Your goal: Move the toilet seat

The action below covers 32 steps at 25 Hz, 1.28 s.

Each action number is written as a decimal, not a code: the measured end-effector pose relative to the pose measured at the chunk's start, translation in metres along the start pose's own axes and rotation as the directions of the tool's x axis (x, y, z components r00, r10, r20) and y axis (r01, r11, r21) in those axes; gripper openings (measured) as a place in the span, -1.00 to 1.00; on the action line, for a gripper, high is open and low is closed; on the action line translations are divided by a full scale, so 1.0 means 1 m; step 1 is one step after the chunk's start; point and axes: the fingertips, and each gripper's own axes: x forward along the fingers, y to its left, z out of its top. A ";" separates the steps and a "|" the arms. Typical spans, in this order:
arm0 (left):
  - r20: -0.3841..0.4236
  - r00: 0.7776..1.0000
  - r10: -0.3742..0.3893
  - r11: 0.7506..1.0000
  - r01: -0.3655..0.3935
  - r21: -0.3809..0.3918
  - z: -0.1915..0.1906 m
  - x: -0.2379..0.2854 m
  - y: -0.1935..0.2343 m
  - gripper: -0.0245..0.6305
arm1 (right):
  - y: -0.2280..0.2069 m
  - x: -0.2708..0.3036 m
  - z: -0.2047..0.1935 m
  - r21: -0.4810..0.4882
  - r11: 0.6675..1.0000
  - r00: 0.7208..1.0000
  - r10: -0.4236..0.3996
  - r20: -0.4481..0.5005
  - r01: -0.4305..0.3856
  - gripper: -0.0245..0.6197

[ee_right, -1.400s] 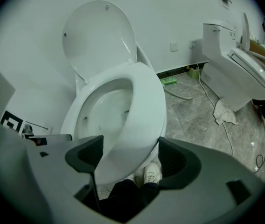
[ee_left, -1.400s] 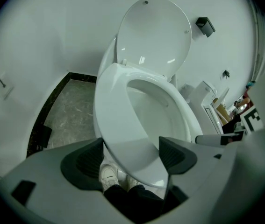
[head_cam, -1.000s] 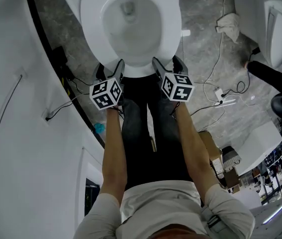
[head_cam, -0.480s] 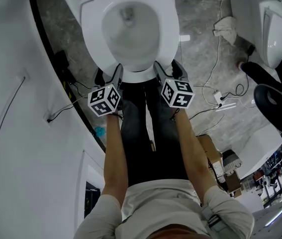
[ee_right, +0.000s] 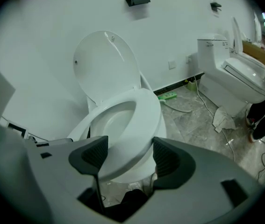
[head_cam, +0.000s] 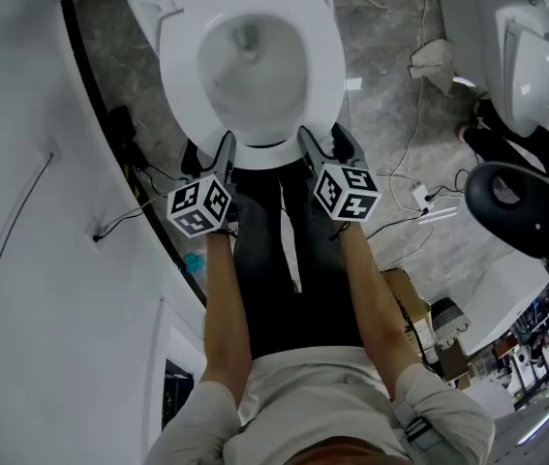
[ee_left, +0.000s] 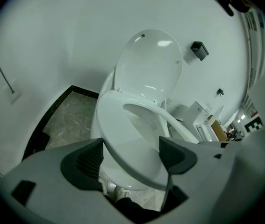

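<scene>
The toilet seat [head_cam: 327,56] is probably rigid, slick plastic, light and hinged at the back, so hold its front rim and swing it gently. It's a glossy white ring, tilted just above the bowl [head_cam: 250,85]. Your left gripper [ee_left: 132,155] clamps that rim. Your right gripper [ee_right: 125,155] pinches it too, its jaws having just been closing.

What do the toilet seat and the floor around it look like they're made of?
Toilet seat: likely hard plastic, glossy white, a thin, smooth ring with a soft sheen; ceramic can't be ruled out. Floor: probably polished stone or marble-look tile, grey with pale veining and a slight sheen.
</scene>
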 end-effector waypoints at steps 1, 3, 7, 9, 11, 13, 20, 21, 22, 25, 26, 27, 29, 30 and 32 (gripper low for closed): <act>0.006 1.000 -0.002 1.000 0.002 -0.002 0.003 -0.002 -0.001 0.27 | 0.001 -0.002 0.002 0.002 1.000 1.000 0.002 0.005 -0.002 0.07; 0.018 1.000 -0.008 1.000 0.008 -0.007 0.007 -0.005 -0.003 0.27 | 0.003 -0.006 0.007 0.008 1.000 1.000 0.005 0.016 -0.005 0.07; 0.039 0.999 -0.017 1.000 0.018 -0.018 0.016 -0.010 -0.006 0.27 | 0.008 -0.012 0.016 0.020 1.000 0.999 0.008 0.042 -0.009 0.06; 0.050 0.999 -0.020 0.999 0.021 -0.024 0.020 -0.012 -0.008 0.27 | 0.010 -0.014 0.020 0.026 1.000 0.999 0.012 0.052 -0.013 0.05; 0.059 0.998 -0.020 0.999 0.022 -0.031 0.025 -0.013 -0.010 0.27 | 0.010 -0.016 0.025 0.032 0.999 0.998 0.015 0.060 -0.017 0.04; 0.069 0.997 -0.022 0.999 0.025 -0.038 0.029 -0.016 -0.012 0.27 | 0.012 -0.019 0.029 0.037 0.999 0.998 0.017 0.068 -0.019 0.03; 0.101 0.994 -0.034 0.997 0.040 -0.061 0.041 -0.024 -0.017 0.27 | 0.018 -0.029 0.042 0.052 0.998 0.994 0.020 0.107 -0.026 0.02; 0.105 0.994 -0.036 0.997 0.043 -0.064 0.043 -0.025 -0.017 0.27 | 0.019 -0.030 0.044 0.055 0.998 0.994 0.020 0.111 -0.027 0.01; 0.108 0.993 -0.039 0.997 0.046 -0.066 0.045 -0.026 -0.017 0.27 | 0.020 -0.031 0.046 0.058 0.998 0.993 0.021 0.116 -0.028 0.01; 0.119 0.992 -0.037 0.996 0.046 -0.074 0.049 -0.028 -0.019 0.28 | 0.021 -0.033 0.050 0.065 0.997 0.992 0.023 0.124 -0.031 0.01; 0.123 0.992 -0.031 0.997 0.040 -0.068 0.050 -0.028 -0.020 0.28 | 0.021 -0.034 0.051 0.067 0.997 0.992 0.024 0.125 -0.033 0.01; 0.128 0.992 -0.021 0.998 0.027 -0.051 0.053 -0.029 -0.021 0.28 | 0.021 -0.035 0.053 0.068 0.997 0.992 0.025 0.125 -0.034 0.01; 0.138 0.990 0.002 1.000 -0.002 0.001 0.057 -0.032 -0.023 0.28 | 0.021 -0.036 0.056 0.071 0.997 0.991 0.026 0.128 -0.035 0.01; 0.143 0.990 0.006 1.000 -0.008 0.015 0.059 -0.033 -0.024 0.27 | 0.021 -0.037 0.057 0.074 0.997 0.991 0.026 0.132 -0.036 0.00; 0.154 0.988 -0.001 1.000 -0.002 0.020 0.063 -0.037 -0.025 0.27 | 0.023 -0.039 0.060 0.080 0.996 0.990 0.023 0.142 -0.035 0.00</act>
